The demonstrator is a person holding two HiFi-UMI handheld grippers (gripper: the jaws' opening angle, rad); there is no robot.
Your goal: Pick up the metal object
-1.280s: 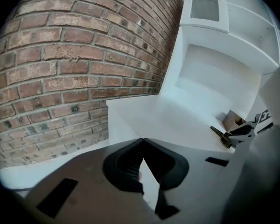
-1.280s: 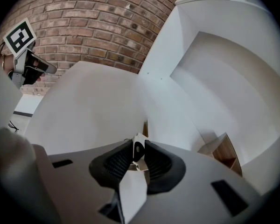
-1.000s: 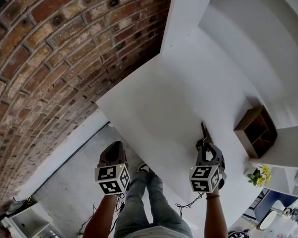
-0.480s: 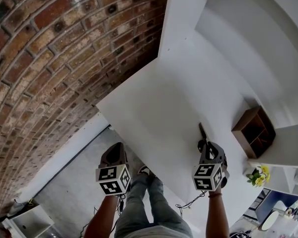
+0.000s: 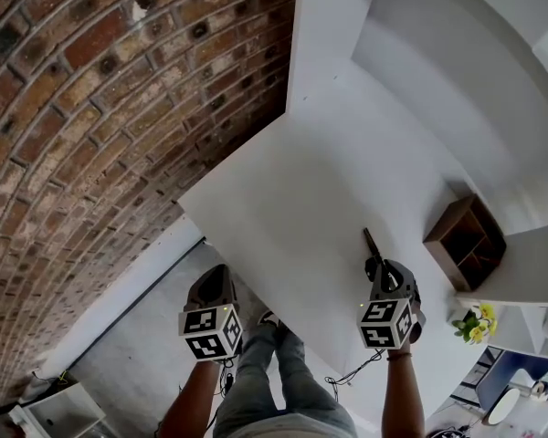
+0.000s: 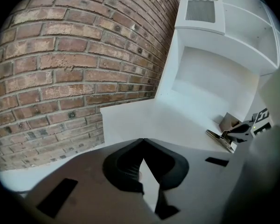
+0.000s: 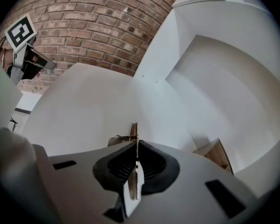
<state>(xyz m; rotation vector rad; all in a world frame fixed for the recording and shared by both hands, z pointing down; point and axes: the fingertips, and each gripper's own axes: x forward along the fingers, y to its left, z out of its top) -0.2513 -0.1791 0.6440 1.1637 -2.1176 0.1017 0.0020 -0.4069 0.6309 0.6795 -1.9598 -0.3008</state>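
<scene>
Head view, from the left: a brick wall of rough red-brown blocks with pale mortar lines fills that side, and a smooth grey floor lies below it. The left gripper hangs over this floor, just off the near edge of the white table, whose top is flat, matte and bare, with a sharp corner towards the bricks. In the left gripper view its dark ribbed pads meet at the tips with nothing between them.

Further right, the right gripper is over the table near its front edge. The right gripper view shows its jaws pressed onto the metal object, a thin, flat, shiny strip seen edge-on, with a small bent wire-like piece showing beside it at the left. The strip's long axis runs in line with the jaws; its free end sticks out past the fingertips and points away from the person, towards the back of the table. In the head view that end slants up and slightly left. Whether the tip touches the tabletop cannot be told.

To the right stands a brown wooden box, open-faced with a divider inside, well apart from the gripper. Below it, at the frame's right edge, are small yellow flowers.
</scene>
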